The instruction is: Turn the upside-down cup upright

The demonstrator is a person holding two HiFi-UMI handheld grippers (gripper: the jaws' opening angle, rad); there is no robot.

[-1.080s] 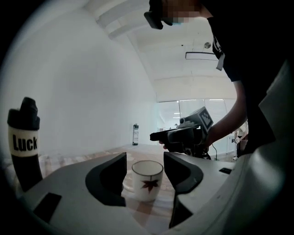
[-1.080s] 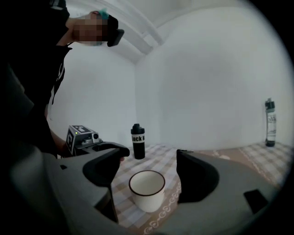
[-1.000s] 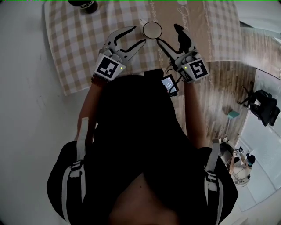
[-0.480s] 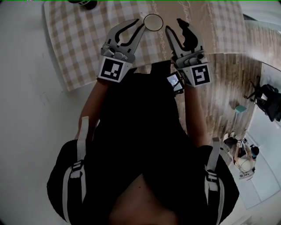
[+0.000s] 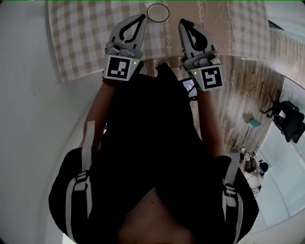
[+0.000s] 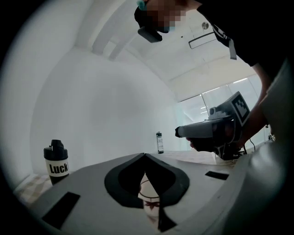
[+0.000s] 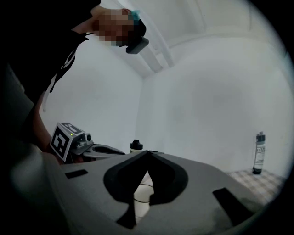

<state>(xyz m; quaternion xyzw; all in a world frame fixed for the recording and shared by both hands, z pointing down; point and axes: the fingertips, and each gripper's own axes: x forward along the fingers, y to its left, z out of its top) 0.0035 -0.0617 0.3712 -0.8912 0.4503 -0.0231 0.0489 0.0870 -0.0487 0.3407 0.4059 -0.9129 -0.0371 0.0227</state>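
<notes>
The cup [image 5: 157,12] is white with a thin dark rim and stands on the checked tablecloth [image 5: 81,43] at the top of the head view. My left gripper [image 5: 141,17] is just left of it and my right gripper [image 5: 183,22] just right of it, both apart from it. Both have just been closing and are shut, with nothing between their jaws. In the left gripper view the cup [image 6: 149,202] shows behind the closed tips [image 6: 145,155], with a red mark on its side. In the right gripper view the cup [image 7: 142,195] shows below the tips [image 7: 148,151].
A black bottle with a white label [image 6: 56,160] stands far left on the table; it is the bottle [image 7: 136,147] in the right gripper view. A slim bottle [image 6: 159,142] stands further back. A wooden floor [image 5: 248,95] lies right of the table. A small screen [image 5: 189,88] hangs by my right wrist.
Both grippers' jaws went from wide open to shut with nothing in them. Both hands rose and drew level beside the cup, which stays on the cloth.
</notes>
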